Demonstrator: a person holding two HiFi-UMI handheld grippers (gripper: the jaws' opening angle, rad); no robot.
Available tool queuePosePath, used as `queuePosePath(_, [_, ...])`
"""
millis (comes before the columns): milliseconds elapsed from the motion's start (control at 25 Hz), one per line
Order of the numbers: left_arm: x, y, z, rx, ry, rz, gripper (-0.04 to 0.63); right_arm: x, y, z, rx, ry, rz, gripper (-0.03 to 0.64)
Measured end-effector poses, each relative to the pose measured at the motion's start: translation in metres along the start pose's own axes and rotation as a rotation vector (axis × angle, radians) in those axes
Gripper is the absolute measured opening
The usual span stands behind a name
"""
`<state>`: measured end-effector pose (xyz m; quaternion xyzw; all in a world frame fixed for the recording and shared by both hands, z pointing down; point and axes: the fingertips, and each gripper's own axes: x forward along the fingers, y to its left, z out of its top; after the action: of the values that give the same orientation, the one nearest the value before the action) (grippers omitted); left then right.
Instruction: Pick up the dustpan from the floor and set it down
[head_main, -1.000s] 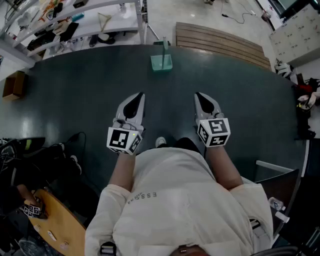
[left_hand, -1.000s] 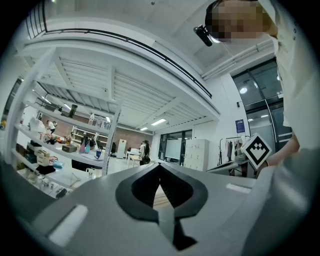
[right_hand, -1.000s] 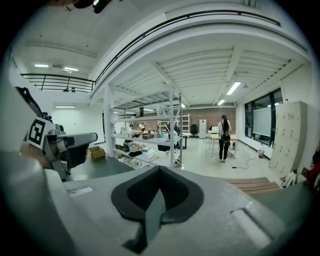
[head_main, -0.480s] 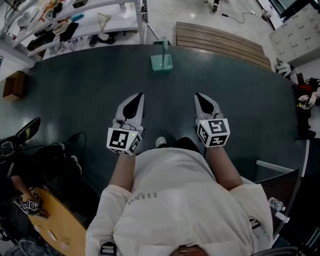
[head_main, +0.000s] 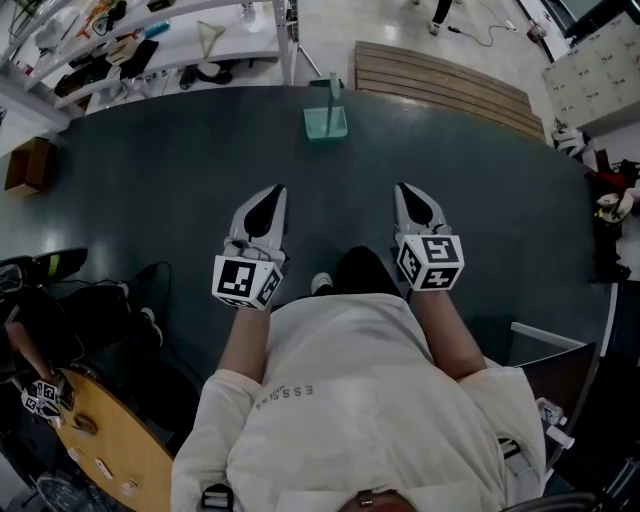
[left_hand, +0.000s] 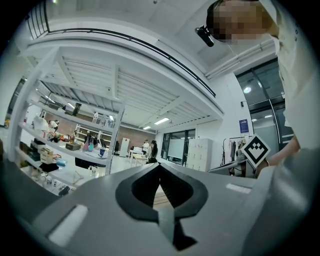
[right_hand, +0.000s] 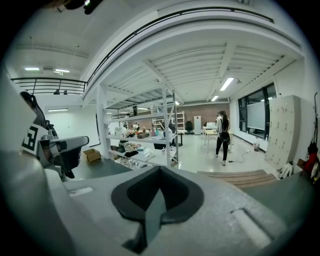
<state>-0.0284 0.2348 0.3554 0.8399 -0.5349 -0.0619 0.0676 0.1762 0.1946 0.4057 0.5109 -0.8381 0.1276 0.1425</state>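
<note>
**Head view.** The dustpan (head_main: 324, 123) stands on the dark mat (head_main: 150, 170), close to its far edge. It is well ahead of both grippers and not touched by either. It lies in the gap between their lines of aim. The left gripper (head_main: 278, 191) appears slightly nearer to it than the right gripper (head_main: 402, 189). The handle (head_main: 332, 88) sits at the pan's far side, so the long axis runs away from the person. Whether the handle is upright or tilted cannot be told. Both grippers are clenched and empty, and held side by side at waist level. The coming move is judged to be a forward and downward reach, with the jaws released before contact.

**Left gripper view.** The jaws are together with nothing between them. The aim is level, across the room towards the shelves (left_hand: 60, 150). The dustpan is not visible.

**Right gripper view.** The jaws are together and empty. The aim is slightly downward. The dustpan is not visible here either.

**Surface and room.** The mat is flat, with a curved far edge. Beyond it are pale floor and wooden boards (head_main: 440, 78). A second person (right_hand: 221, 134) stands well behind.
</note>
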Motion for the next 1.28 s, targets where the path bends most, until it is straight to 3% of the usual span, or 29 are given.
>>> queuePosePath(440, [0.055, 0.052, -0.016, -0.016, 0.029, 0.046, 0.014, 0.084, -0.024, 0.003, 0.009, 0.064, 0.018, -0.008])
queuePosePath(1040, [0.262, 0.187, -0.010, 0.001, 0.087, 0.057, 0.014, 0.320, -0.108, 0.066, 0.016, 0.158, 0.008, -0.008])
queuePosePath(1280, [0.319, 0.219, -0.019, -0.014, 0.109, 0.047, 0.014, 0.396, -0.110, 0.060, 0.028, 0.250, 0.023, -0.008])
